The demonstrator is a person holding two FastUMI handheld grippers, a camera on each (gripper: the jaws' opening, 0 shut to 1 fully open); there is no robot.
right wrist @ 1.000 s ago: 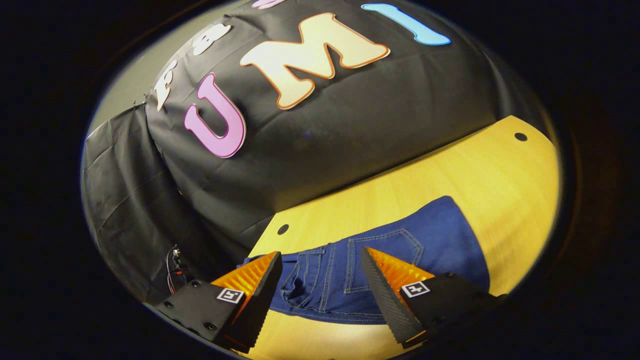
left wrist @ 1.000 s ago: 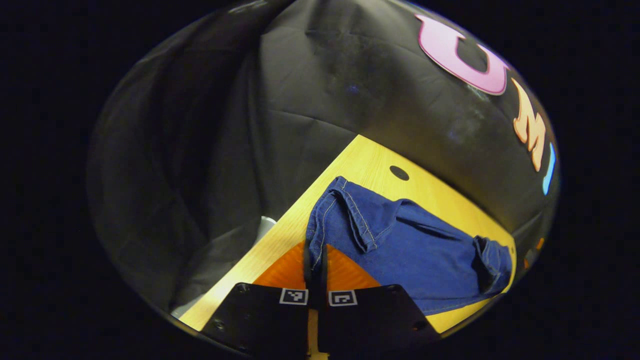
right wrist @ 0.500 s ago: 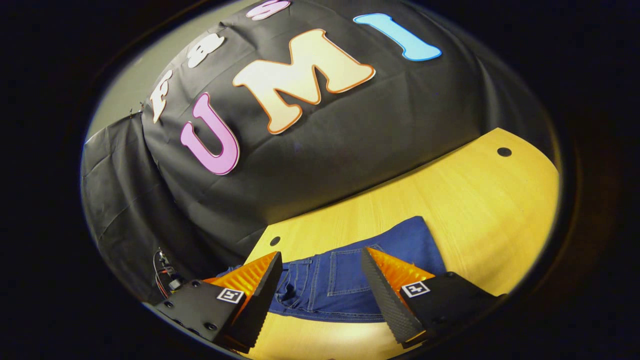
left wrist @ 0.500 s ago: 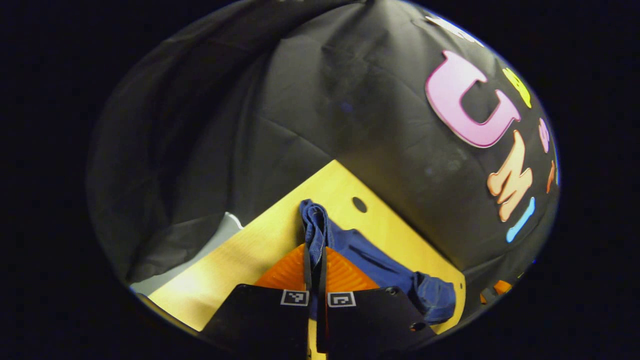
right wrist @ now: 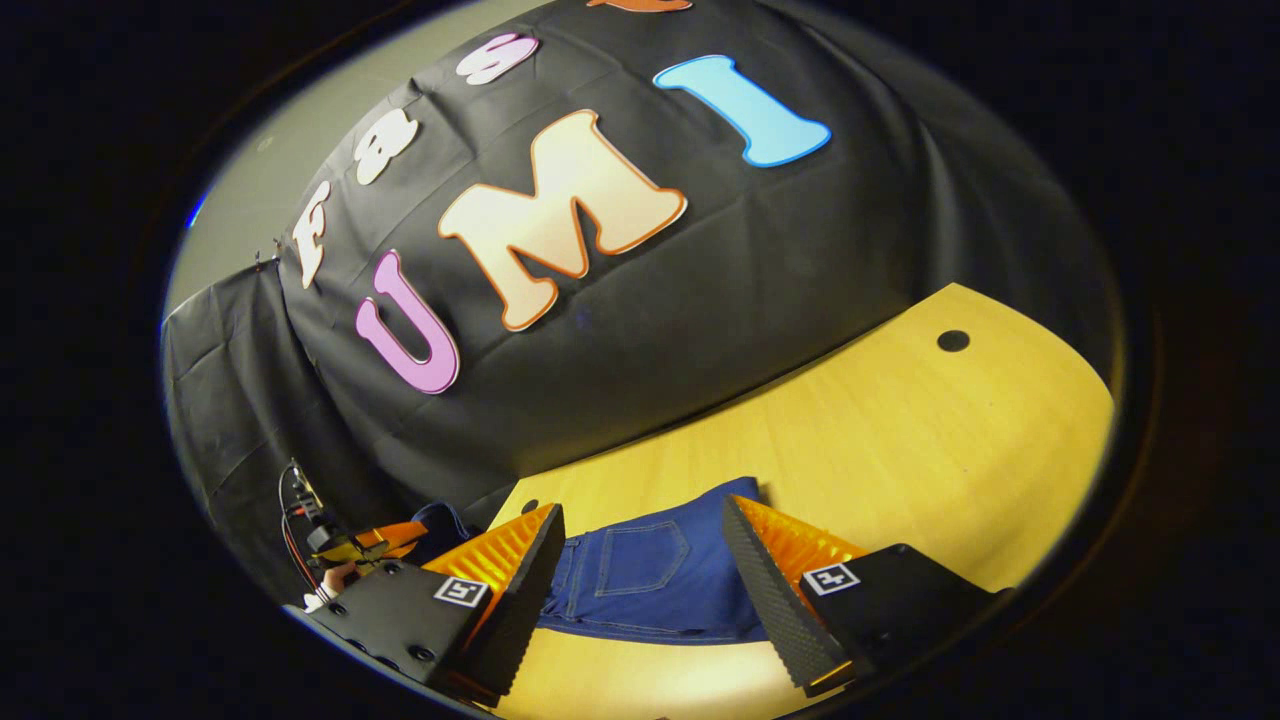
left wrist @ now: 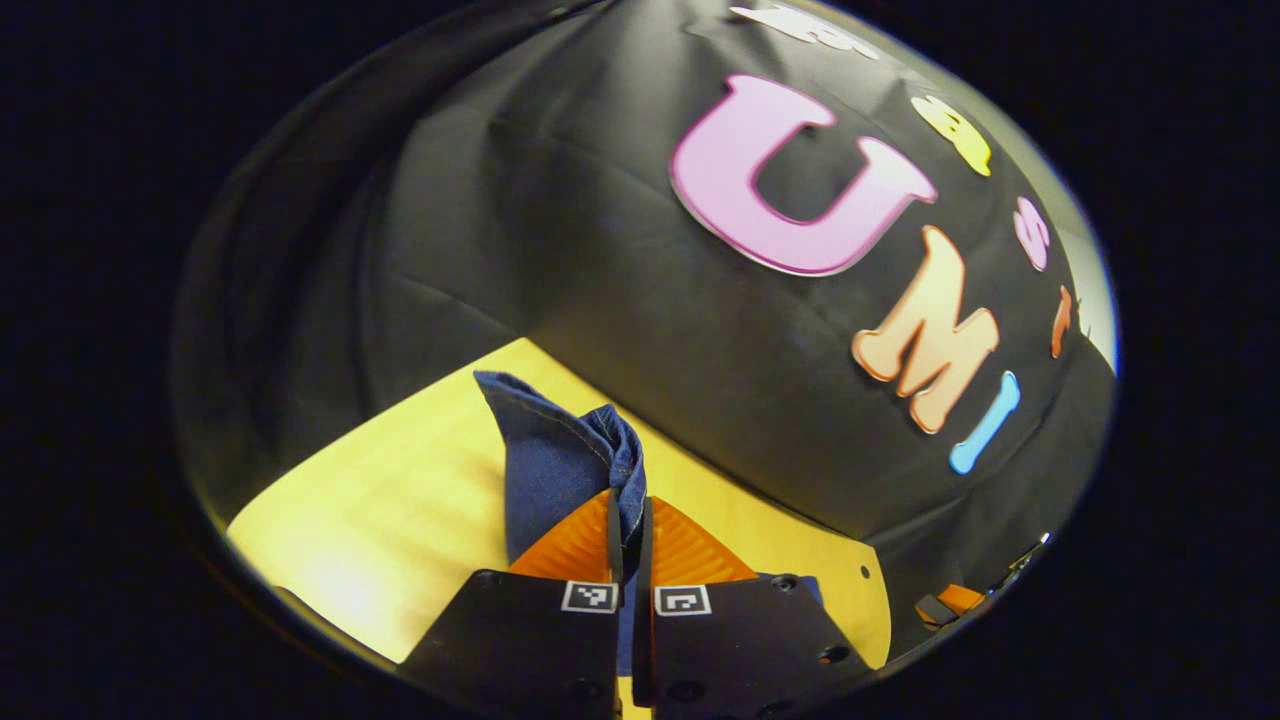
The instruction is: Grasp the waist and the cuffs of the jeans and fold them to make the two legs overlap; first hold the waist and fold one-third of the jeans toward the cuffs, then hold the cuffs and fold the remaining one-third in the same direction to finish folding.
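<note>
While its two fingers press together at the bottom centre of the left gripper view, the left gripper [left wrist: 627, 535] pinches a bunched fold of the jeans [left wrist: 560, 460] between them. Denim rises out of the pinch and stands up in a stitched, folded edge just above the fingertips, leaning toward the left of the frame. Behind it the yellow wooden bench [left wrist: 400, 500] runs from lower left to lower right, and the black cloth wall closes off the upper part of the picture.

At the bottom of the right gripper view, the right gripper [right wrist: 640, 575] stands wide open, its fingers well apart and holding nothing. Between and just beyond them the jeans [right wrist: 650, 585] lie flat on the bench [right wrist: 900, 450], a back pocket facing up. Their left end lifts off the bench at the lower left of the frame, where the other gripper and part of a hand can be made out, too small to tell more. Farther off, the bare bench stretches to the right, with a small dark hole [right wrist: 953, 340] near its far edge, below the cloth wall.
</note>
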